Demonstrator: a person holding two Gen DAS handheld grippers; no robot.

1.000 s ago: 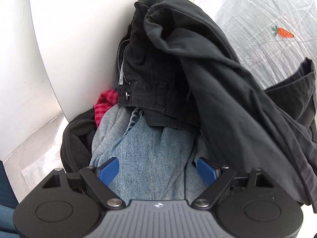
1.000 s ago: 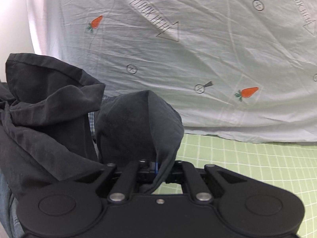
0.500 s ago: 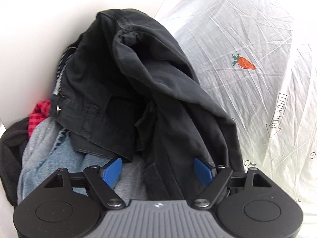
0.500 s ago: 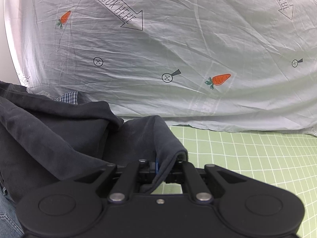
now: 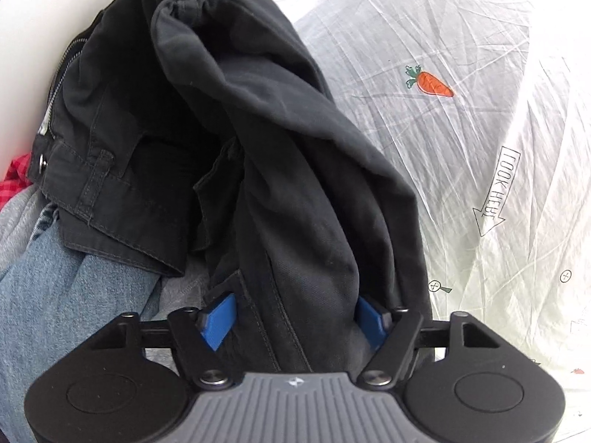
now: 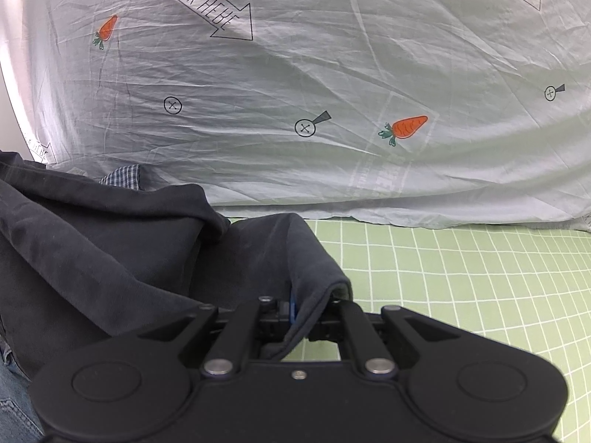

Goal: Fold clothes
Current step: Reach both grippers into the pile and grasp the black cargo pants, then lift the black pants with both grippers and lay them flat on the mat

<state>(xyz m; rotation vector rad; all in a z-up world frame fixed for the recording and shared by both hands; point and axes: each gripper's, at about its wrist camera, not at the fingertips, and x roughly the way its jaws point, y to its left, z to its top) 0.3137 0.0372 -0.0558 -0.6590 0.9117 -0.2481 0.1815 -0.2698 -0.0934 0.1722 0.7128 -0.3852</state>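
The right claw (image 6: 301, 312) pinches an edge of the black trousers (image 5: 280, 170), which lie bunched on the clothes pile (image 5: 55, 288), and the left claw (image 5: 295, 319), spread around a fold, should clamp before both draw apart evenly.

The right gripper (image 6: 300, 308) pinches a fold of the dark grey garment (image 6: 110, 251) over a green gridded mat (image 6: 461, 269), with a pale carrot-print sheet (image 6: 332, 74) behind and blue-checked fabric (image 6: 123, 177) peeking out at left.
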